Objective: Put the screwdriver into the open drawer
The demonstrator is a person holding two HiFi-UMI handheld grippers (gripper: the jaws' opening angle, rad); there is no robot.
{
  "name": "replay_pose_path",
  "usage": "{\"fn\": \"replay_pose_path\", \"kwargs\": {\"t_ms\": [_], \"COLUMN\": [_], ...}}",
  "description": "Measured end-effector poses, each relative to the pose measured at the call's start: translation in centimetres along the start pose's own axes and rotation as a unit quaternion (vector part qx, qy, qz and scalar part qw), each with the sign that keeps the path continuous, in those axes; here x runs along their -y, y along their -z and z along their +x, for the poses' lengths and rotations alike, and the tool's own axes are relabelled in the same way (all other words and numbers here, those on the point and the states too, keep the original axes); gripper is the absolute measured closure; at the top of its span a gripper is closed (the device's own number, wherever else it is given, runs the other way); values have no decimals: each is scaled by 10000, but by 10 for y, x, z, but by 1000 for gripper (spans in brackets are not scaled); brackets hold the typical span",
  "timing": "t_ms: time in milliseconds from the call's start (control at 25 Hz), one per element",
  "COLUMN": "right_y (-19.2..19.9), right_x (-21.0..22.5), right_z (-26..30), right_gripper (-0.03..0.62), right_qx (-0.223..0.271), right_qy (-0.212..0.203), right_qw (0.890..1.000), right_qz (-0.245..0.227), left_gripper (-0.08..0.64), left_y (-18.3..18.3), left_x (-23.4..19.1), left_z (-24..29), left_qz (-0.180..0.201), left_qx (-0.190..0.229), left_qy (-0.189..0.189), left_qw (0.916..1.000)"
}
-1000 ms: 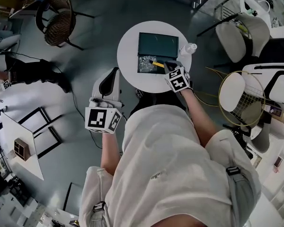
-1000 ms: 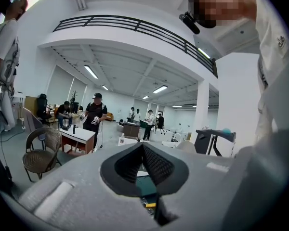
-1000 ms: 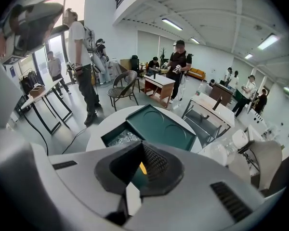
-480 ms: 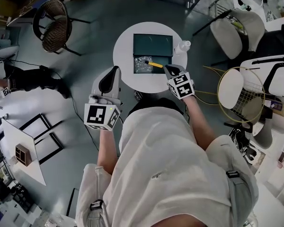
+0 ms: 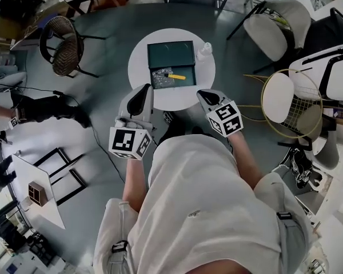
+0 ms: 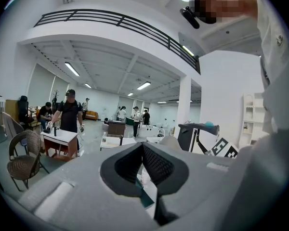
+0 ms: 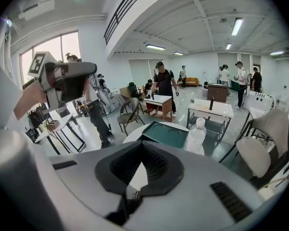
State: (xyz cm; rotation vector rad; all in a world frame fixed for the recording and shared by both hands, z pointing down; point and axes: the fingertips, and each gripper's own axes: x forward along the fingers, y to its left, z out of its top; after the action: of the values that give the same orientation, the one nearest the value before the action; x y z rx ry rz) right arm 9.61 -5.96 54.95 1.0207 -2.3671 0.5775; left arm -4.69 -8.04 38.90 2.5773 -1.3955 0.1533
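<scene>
- A yellow-handled screwdriver (image 5: 175,76) lies inside the open drawer (image 5: 188,82) of the dark green box (image 5: 170,55) on the round white counter (image 5: 204,77).
- The left gripper (image 5: 142,90) and right gripper (image 5: 208,96) hang by the counter's near edge, both with jaws together and empty.

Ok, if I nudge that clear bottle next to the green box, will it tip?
Probably easily: the bottle stands upright and is tall and narrow. It looks like clear plastic, so it is likely light, though I can't tell how full it is. It stands near the table rim, so it might fall off.
</scene>
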Motion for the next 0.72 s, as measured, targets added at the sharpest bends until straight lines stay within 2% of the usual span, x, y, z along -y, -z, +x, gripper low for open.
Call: {"fn": "replay_pose_path", "kwargs": {"t_ms": [160,360,720], "right_y": [8,5,-6], "right_x": [-11,-15,-29], "right_z": [-41,-89,-165], "right_gripper": [583,583,583], "right_qx": [302,781,1502], "right_qy": [-87,-126,-31], "right_qw": [9992,9964,9886], "right_qz": [238,306,-77], "left_gripper": [549,549,549], "left_y": [8,22,49], "left_x": [38,80,145], "left_z": [-4,-16,-48], "left_qz": [25,21,-15], "left_qx": [-58,-152,-239], "left_qy": [93,103,80], "left_qw": [9999,9998,9997]}}
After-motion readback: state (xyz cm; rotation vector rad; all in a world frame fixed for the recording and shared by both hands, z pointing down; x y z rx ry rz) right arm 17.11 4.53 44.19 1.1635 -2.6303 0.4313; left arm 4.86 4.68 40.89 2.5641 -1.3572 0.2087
